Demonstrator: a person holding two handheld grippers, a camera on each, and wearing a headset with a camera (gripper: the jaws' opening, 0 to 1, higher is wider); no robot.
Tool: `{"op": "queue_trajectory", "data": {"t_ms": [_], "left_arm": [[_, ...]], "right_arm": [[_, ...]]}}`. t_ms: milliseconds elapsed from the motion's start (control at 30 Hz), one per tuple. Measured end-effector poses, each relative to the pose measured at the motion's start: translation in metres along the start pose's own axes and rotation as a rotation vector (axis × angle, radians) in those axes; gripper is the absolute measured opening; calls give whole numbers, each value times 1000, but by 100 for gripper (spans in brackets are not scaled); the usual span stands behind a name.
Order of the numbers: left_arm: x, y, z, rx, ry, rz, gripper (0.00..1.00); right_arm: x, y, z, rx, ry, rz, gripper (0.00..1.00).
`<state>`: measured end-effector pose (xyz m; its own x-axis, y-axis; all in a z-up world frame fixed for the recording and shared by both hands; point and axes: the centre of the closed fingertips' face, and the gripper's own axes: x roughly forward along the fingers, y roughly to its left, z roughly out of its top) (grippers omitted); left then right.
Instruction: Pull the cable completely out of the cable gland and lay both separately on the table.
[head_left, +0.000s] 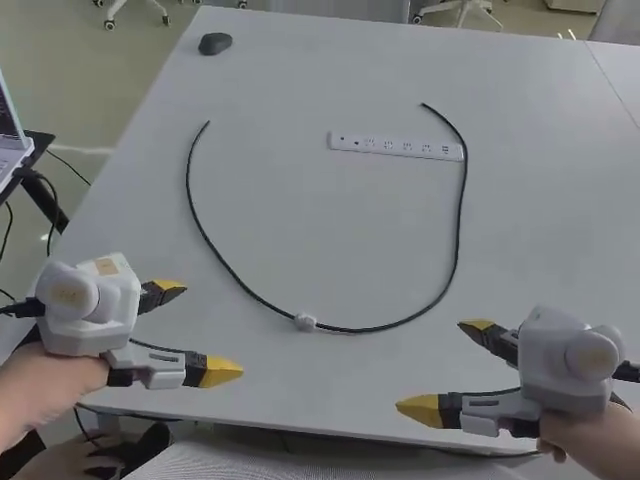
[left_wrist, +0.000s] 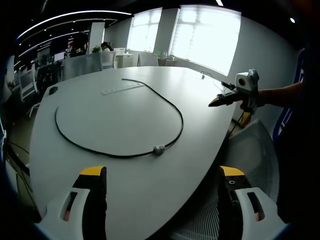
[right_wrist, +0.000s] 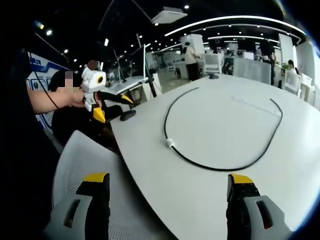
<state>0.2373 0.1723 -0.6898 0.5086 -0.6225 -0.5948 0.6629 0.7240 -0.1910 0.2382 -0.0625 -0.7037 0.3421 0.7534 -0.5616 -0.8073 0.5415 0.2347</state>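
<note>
I hold the left gripper (head_left: 207, 330) and right gripper (head_left: 436, 366) with jaws spread wide, gripping nothing. The cable gland (head_left: 305, 322) lies on the table (head_left: 330, 240) between and just beyond their fingertips. It is threaded on the black cable (head_left: 200, 228), which loops away ahead.

Your bench (head_left: 330, 230) is pale grey and plain. On it you see a black cable (head_left: 187, 175), a white cable gland (head_left: 304, 322), a white power strip (head_left: 396, 146) and a dark grey mouse (head_left: 214, 43). Your left gripper (head_left: 209, 329) and right gripper (head_left: 431, 366) are off-white, their black jaws tipped in yellow.
</note>
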Motion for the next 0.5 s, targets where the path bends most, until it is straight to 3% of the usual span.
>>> {"op": "queue_trajectory", "data": {"t_ms": [200, 500], "left_arm": [[4, -5, 6, -5, -21, -28, 91], [5, -3, 9, -11, -38, -41, 92]], "right_arm": [[12, 1, 7, -17, -1, 7, 98], [31, -2, 19, -19, 13, 30, 93]]}}
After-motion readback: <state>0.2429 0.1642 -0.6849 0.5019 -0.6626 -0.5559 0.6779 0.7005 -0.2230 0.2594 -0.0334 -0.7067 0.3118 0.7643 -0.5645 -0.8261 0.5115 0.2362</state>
